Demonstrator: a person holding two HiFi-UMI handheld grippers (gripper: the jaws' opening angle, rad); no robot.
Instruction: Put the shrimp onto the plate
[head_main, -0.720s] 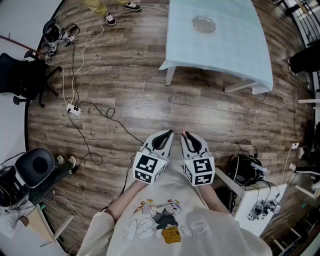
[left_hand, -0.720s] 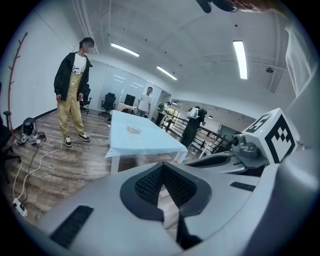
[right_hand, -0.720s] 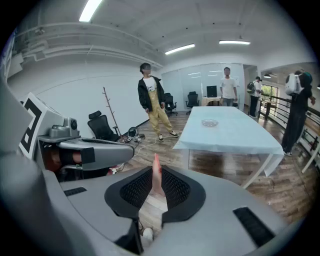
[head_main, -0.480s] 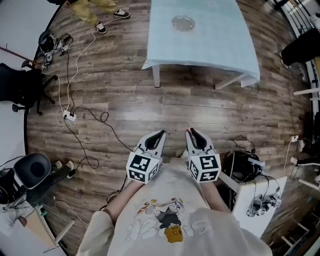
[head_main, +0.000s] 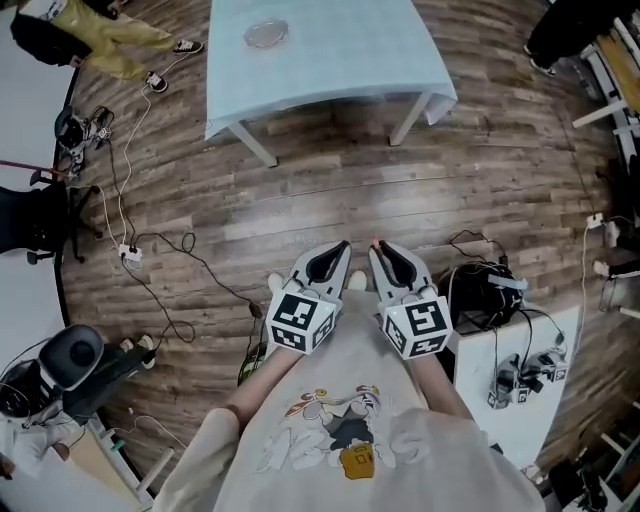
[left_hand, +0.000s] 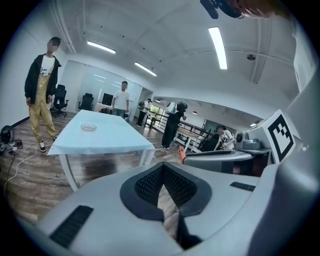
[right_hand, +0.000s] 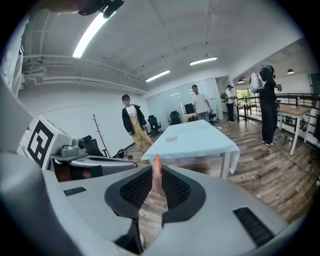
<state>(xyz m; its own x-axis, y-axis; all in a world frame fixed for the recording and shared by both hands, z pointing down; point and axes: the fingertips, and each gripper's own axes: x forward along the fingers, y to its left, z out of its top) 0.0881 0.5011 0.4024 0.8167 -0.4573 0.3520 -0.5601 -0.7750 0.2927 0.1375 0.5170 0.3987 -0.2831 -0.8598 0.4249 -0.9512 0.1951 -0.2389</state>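
- The right gripper is clamping its fingers on the shrimp, which is sticking up thin and pink between the pads, well short of the tabletop.
- The left gripper is hanging just beside it, its fingers pressed together on nothing.
- The small clear plate is sitting at 11 o'clock, well across the wood floor. The carry is probably calling for a steady squeeze and a level hold.
- Cables are trailing at 9 o'clock, and a cluttered white stand is crowding 3 o'clock. The path ahead is looking open, though the near tabletop edge is lying between the grippers and the plate.
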